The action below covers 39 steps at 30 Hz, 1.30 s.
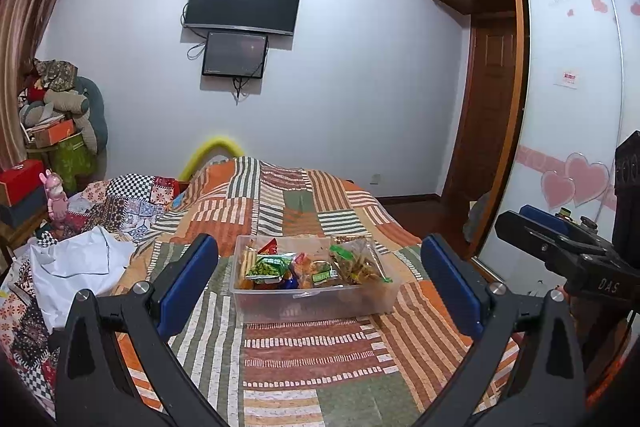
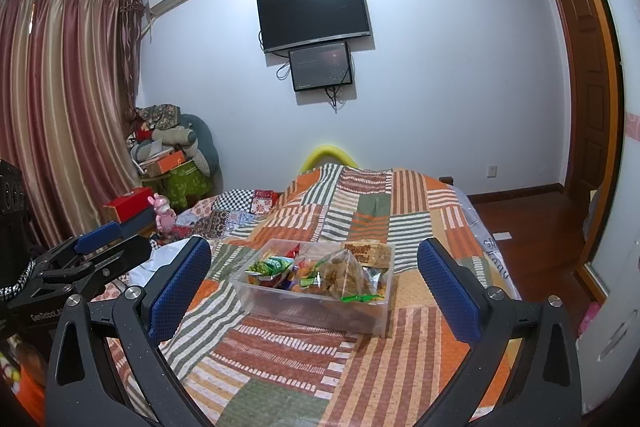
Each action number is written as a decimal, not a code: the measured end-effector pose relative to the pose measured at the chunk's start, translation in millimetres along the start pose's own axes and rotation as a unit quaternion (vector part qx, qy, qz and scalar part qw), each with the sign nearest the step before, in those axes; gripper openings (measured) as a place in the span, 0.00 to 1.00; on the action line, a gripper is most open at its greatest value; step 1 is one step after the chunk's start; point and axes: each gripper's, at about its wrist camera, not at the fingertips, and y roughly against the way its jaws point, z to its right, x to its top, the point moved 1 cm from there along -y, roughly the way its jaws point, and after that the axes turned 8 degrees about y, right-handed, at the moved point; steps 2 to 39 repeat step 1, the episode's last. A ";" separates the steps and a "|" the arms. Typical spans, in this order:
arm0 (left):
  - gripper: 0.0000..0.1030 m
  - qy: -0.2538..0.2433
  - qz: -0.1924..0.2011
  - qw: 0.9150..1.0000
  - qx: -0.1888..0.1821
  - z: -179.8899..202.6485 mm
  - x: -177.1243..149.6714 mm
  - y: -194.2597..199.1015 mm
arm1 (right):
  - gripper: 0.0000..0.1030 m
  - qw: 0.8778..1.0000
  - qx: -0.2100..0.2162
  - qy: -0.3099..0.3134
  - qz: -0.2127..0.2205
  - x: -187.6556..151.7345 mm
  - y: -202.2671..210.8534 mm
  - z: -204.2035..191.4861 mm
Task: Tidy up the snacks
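A clear plastic box (image 1: 312, 307) stands on the patchwork quilt (image 1: 304, 359) of a bed, holding several snack packs. Among them are a green pack (image 1: 267, 267), a clear bag of brown snacks (image 1: 358, 261) and a red pack (image 1: 270, 247). My left gripper (image 1: 319, 239) is open, its blue pads on either side of the box and nearer than it, with nothing between them. In the right wrist view the box (image 2: 312, 311) sits ahead of my open right gripper (image 2: 315, 243). The green pack (image 2: 272, 265) and the clear bag (image 2: 344, 275) show there too.
White crumpled sheet (image 1: 80, 263) and a pink rabbit toy (image 1: 56, 199) lie left of the bed beside a red box (image 1: 20, 181). A sliding wardrobe (image 1: 572, 99) and wooden floor (image 2: 532, 227) are on the right. Two screens (image 1: 242, 3) hang on the far wall.
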 end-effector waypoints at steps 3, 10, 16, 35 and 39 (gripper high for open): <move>1.00 0.000 0.000 1.000 0.000 -0.1 -0.3 -0.3 | 1.00 1.000 0.000 0.000 0.000 0.0 0.0 0.0; 1.00 0.000 0.000 1.000 0.000 -0.1 -0.3 -0.3 | 1.00 1.000 0.000 0.000 0.000 0.0 0.0 0.0; 1.00 0.000 0.000 1.000 0.000 -0.1 -0.3 -0.3 | 1.00 1.000 0.000 0.000 0.000 0.0 0.0 0.0; 1.00 0.000 0.000 1.000 0.000 -0.1 -0.3 -0.3 | 1.00 1.000 0.000 0.000 0.000 0.0 0.0 0.0; 1.00 0.000 0.000 1.000 0.000 -0.1 -0.3 -0.3 | 1.00 1.000 0.000 0.000 0.000 0.0 0.0 0.0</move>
